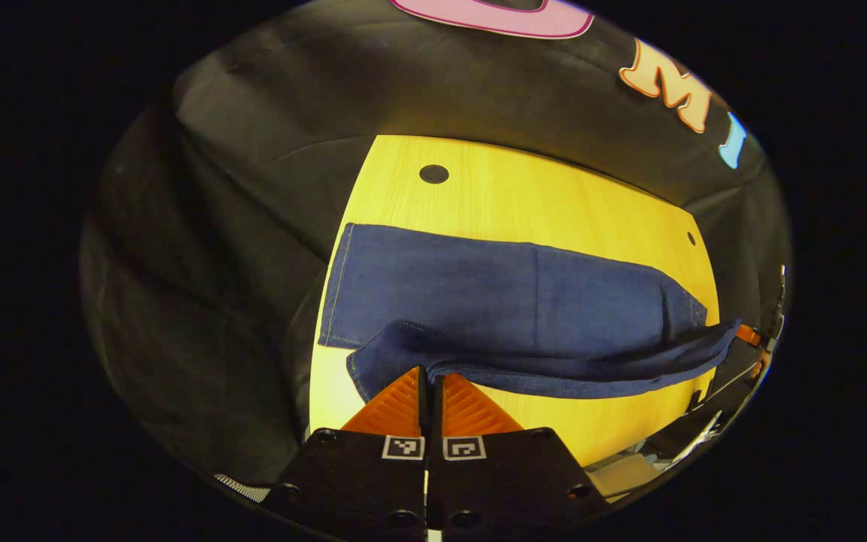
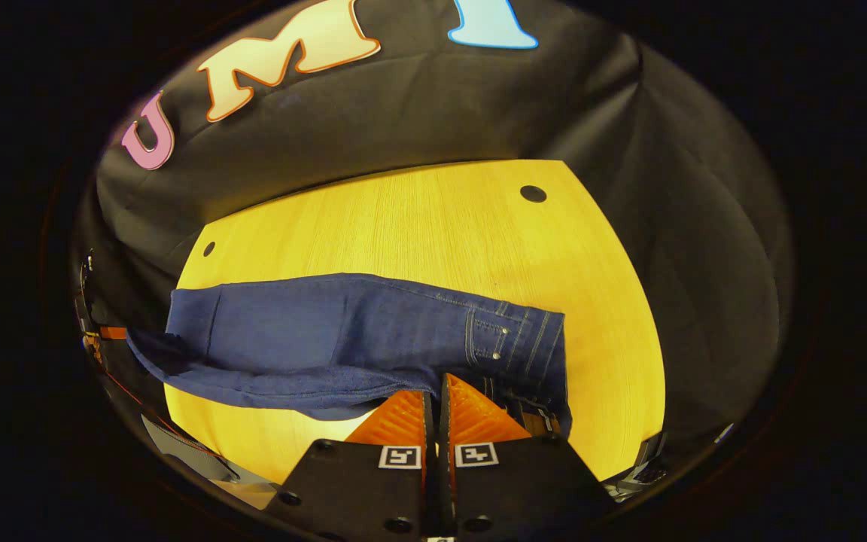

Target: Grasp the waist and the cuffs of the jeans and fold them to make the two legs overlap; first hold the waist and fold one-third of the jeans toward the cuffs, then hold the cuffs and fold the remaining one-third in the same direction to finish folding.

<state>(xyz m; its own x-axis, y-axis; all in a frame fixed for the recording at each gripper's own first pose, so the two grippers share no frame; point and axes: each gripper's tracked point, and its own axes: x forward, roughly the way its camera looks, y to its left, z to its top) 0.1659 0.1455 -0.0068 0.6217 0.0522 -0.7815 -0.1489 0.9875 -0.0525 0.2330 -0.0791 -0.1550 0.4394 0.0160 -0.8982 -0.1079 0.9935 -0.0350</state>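
Dark blue jeans [image 1: 494,286] lie lengthwise across a yellow wooden table [image 1: 524,188]. The far leg rests flat. The near leg is raised off the table along its front edge. My left gripper [image 1: 430,370] is shut on the cuff end of that raised leg [image 1: 403,342]. My right gripper [image 2: 435,393] is shut on the waist edge [image 2: 531,354], just below the stitched pocket with rivets. In the right gripper view the jeans [image 2: 328,331] stretch away to the left, where the left gripper [image 2: 106,331] holds the far end. The right gripper [image 1: 751,336] shows at the far right of the left gripper view.
The tabletop has a round dark hole [image 1: 433,174] near each far corner, the other being [image 2: 533,193]. Black cloth walls enclose the table on the back and sides. Bare wood lies beyond the jeans [image 2: 418,218].
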